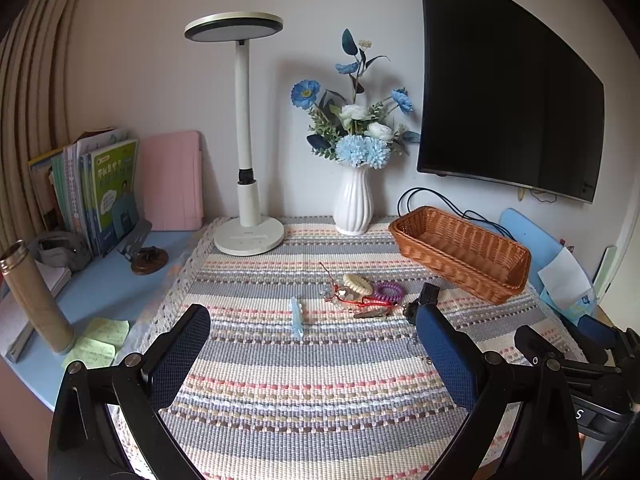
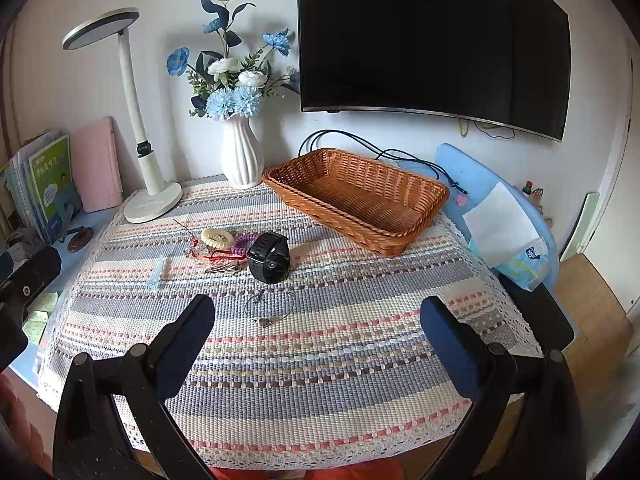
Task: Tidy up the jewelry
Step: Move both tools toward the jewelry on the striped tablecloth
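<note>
We hold our left tool (image 1: 312, 344) and right tool (image 2: 318, 332) wide apart over the striped cloth (image 2: 320, 380) on the desk, with nothing in them. The watch (image 2: 269, 257), purple hair tie (image 2: 242, 241) and blue clip (image 1: 296, 317) lie near the brown basket (image 2: 356, 196).

A pale wall (image 2: 100, 92) stands behind the table, and a dark television (image 2: 432, 40) hangs on it. At the table's back edge stand a white desk lamp (image 1: 246, 200) and a white vase (image 1: 354, 204) with blue flowers. Beige curtains (image 1: 36, 100) hang at the left. Wooden floor (image 2: 592, 300) shows at the right.
</note>
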`<action>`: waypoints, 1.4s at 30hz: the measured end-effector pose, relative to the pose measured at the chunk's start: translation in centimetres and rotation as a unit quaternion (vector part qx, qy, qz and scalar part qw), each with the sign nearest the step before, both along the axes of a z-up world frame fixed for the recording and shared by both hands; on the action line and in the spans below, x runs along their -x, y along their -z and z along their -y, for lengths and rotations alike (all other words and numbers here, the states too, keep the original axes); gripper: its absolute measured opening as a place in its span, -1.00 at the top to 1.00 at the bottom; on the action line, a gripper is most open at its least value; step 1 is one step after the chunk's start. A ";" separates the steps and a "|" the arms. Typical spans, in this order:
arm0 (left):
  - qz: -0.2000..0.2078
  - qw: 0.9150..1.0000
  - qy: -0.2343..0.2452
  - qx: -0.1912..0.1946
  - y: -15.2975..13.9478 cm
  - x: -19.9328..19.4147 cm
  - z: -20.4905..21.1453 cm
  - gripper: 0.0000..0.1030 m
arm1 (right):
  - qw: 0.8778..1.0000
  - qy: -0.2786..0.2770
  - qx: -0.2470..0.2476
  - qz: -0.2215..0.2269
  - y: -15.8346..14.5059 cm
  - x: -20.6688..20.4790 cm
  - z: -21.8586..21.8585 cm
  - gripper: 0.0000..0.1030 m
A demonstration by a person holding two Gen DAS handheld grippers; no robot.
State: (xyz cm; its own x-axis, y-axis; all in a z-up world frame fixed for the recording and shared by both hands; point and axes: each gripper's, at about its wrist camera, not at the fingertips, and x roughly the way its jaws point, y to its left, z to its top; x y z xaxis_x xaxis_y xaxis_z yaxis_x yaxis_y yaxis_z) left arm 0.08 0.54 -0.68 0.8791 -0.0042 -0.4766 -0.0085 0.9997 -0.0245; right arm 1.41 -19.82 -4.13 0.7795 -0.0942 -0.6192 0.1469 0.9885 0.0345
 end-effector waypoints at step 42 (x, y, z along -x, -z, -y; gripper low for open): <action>-0.070 0.992 0.101 0.042 2.5 -9.9 -7.0 -0.55 | 0.998 0.013 -0.022 -0.062 4.1 -4.9 3.9 -0.85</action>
